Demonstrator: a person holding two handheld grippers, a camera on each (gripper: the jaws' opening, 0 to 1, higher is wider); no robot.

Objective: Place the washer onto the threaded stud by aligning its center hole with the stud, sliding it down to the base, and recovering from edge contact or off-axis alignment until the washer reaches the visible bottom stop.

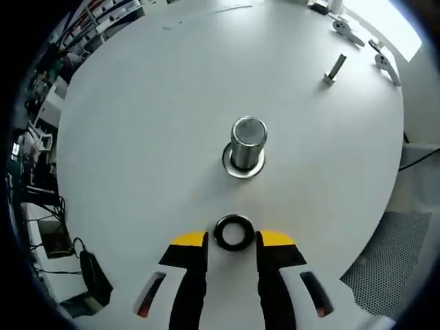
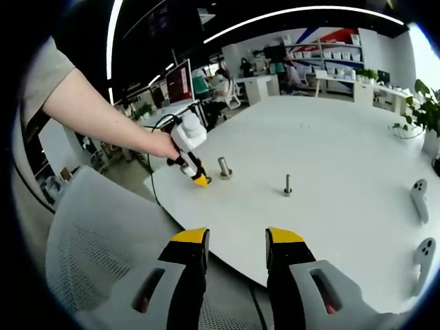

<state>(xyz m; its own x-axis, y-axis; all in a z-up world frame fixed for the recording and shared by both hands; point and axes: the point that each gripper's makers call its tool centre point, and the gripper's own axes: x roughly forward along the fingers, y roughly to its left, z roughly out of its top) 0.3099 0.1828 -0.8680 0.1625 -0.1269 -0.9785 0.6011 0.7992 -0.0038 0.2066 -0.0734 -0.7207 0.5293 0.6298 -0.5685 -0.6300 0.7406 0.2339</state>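
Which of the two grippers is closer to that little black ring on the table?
Left. The left gripper has its open jaws on either side of the washer. The right gripper hangs open off the table edge, far away over a chair.

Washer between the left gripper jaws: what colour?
Black washer, lying on the white table; clearest in the left gripper view.

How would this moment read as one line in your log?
left gripper: open, straddling washer | washer: flat on table | stud: bare | right gripper: open, empty

washers: 1 (image 1: 234, 232) | studs: 2 (image 1: 246, 146) (image 1: 335, 69) | controllers: 3 (image 1: 386, 68)
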